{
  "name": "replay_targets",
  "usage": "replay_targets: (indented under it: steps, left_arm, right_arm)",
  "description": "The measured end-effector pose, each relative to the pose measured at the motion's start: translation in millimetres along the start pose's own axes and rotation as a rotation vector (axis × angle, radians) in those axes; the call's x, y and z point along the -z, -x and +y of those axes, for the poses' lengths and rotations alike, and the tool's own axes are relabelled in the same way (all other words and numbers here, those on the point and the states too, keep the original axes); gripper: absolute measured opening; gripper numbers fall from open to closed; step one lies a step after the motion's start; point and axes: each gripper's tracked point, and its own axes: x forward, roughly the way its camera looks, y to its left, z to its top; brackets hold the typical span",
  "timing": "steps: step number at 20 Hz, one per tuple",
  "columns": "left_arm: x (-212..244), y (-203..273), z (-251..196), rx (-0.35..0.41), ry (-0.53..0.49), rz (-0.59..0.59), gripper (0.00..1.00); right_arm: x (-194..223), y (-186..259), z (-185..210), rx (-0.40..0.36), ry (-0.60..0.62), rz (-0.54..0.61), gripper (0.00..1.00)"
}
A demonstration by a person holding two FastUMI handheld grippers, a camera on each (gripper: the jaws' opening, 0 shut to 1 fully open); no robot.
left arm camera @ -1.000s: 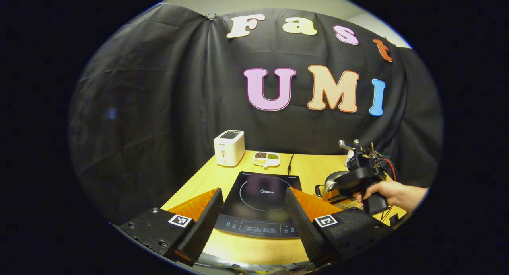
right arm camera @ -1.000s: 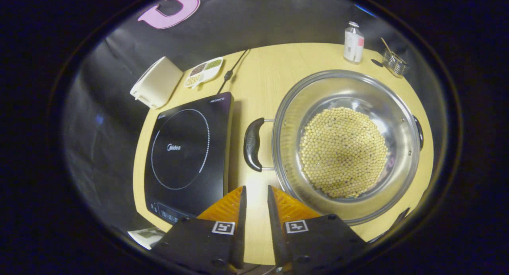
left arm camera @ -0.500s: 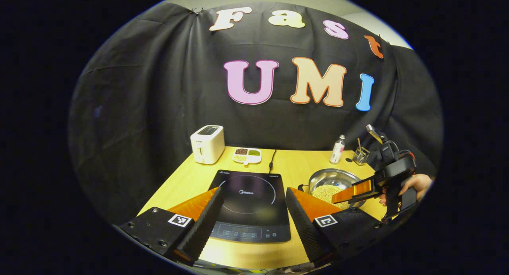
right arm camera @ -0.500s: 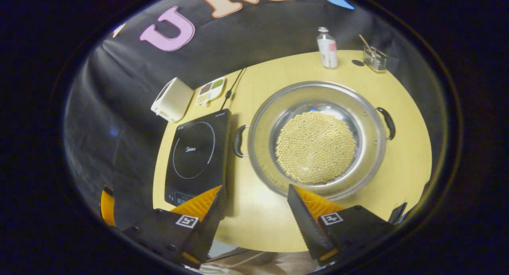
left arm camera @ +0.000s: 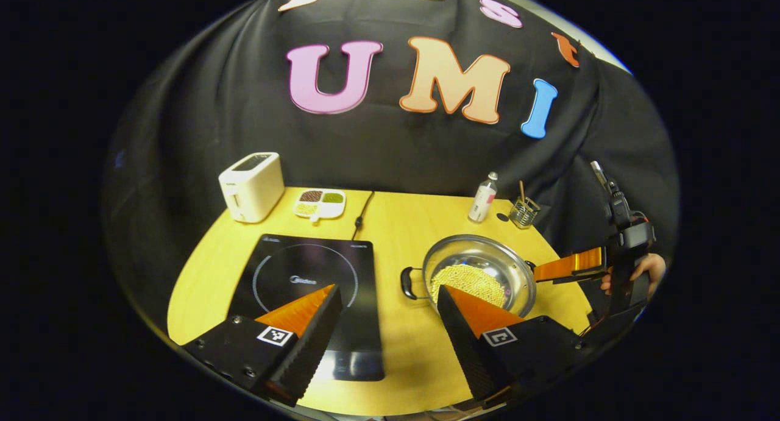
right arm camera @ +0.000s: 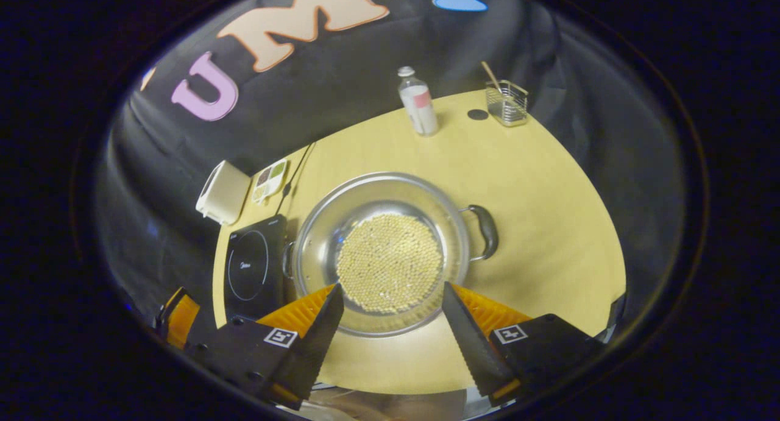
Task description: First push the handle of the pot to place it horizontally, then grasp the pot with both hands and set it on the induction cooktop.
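A steel pot (left arm camera: 487, 253) of pale beans (left arm camera: 466, 278) stands on the wooden table, right of the black induction cooktop (left arm camera: 286, 268). Its two black handles lie left (left arm camera: 407, 284) and right, in line with the cooktop. My left gripper (left arm camera: 387, 293) hangs open above the table's near edge, its right finger in front of the pot. In the right gripper view the pot (right arm camera: 341, 214) sits just beyond my open right gripper (right arm camera: 393, 290), with one handle (right arm camera: 487, 232) to the right and the cooktop (right arm camera: 244, 268) to the left. Neither gripper touches the pot.
A white toaster (left arm camera: 251, 186) and a divided dish (left arm camera: 320, 203) stand behind the cooktop, its cord running back. A small bottle (left arm camera: 483, 197) and a wire holder (left arm camera: 523, 211) stand at the back right. A hand (left arm camera: 649, 268) holds the right gripper (left arm camera: 573, 267) beside the pot.
The right gripper has gone from nearly shut to open and moved from the pot's left handle toward its right side. The left gripper's view has swung right and down, bringing the pot closer.
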Motion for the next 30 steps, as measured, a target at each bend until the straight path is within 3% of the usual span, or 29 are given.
replay_targets:
  steps: [4, 5, 8, 12, 13, 14, 15, 16, 17, 21, 23, 24, 25, 26, 27, 28, 29, 30]
  left_arm:
    - [9, -52, -18, 0.015, 0.027, 0.083, 0.97]
    - [14, -66, -22, 0.022, 0.037, 0.112, 0.97]
    - [31, -100, -30, 0.032, 0.063, 0.199, 0.98]
    - [49, -133, -29, 0.035, 0.097, 0.277, 0.98]
    - [52, -139, -27, 0.032, 0.101, 0.294, 0.98]
    - [56, -144, -26, 0.031, 0.098, 0.312, 0.98]
    - [61, -150, -24, 0.029, 0.1, 0.327, 0.98]
    - [65, -155, -23, 0.027, 0.104, 0.346, 0.98]
    - [69, -158, -24, 0.031, 0.108, 0.365, 0.98]
    - [86, -172, -25, 0.022, 0.116, 0.432, 0.97]
    - [94, -176, -22, 0.007, 0.113, 0.464, 0.96]
    - [97, -178, -23, 0.008, 0.117, 0.474, 0.96]
    - [99, -180, -23, 0.006, 0.121, 0.487, 0.96]
    - [101, -182, -23, 0.005, 0.122, 0.494, 0.91]
    - [102, -182, -23, 0.004, 0.116, 0.504, 0.86]
    - [106, -183, -22, 0.002, 0.105, 0.515, 0.8]
    - [109, -185, -23, 0.006, 0.098, 0.526, 0.85]
    - [111, -187, -24, 0.007, 0.095, 0.54, 0.75]
  right_arm:
    - [-29, -20, -53, 0.033, -0.027, 0.032, 0.94]
    - [-34, -27, -63, 0.033, -0.037, 0.045, 1.0]
    - [-33, -47, -83, 0.012, -0.056, 0.113, 0.94]
    - [-28, -82, -76, -0.053, -0.053, 0.213, 0.94]
    - [-27, -91, -73, -0.069, -0.048, 0.23, 1.0]
    - [-25, -99, -70, -0.082, -0.044, 0.248, 0.94]
    - [-23, -106, -67, -0.095, -0.042, 0.267, 0.94]
    - [-20, -113, -66, -0.102, -0.038, 0.282, 1.0]
    - [-18, -119, -65, -0.105, -0.031, 0.294, 0.93]
    - [-12, -136, -73, -0.084, -0.011, 0.323, 0.86]
    - [-12, -140, -73, -0.081, -0.013, 0.326, 0.72]
    - [-12, -142, -75, -0.081, -0.012, 0.328, 0.72]
    - [-10, -144, -77, -0.074, -0.006, 0.334, 0.81]
    - [-7, -146, -79, -0.064, 0.004, 0.342, 0.71]
    - [-7, -147, -72, -0.099, -0.014, 0.342, 0.91]
    - [-8, -149, -70, -0.104, -0.021, 0.345, 0.72]
    - [-7, -152, -70, -0.101, -0.014, 0.348, 0.58]
    - [-3, -153, -70, -0.094, -0.005, 0.357, 0.56]
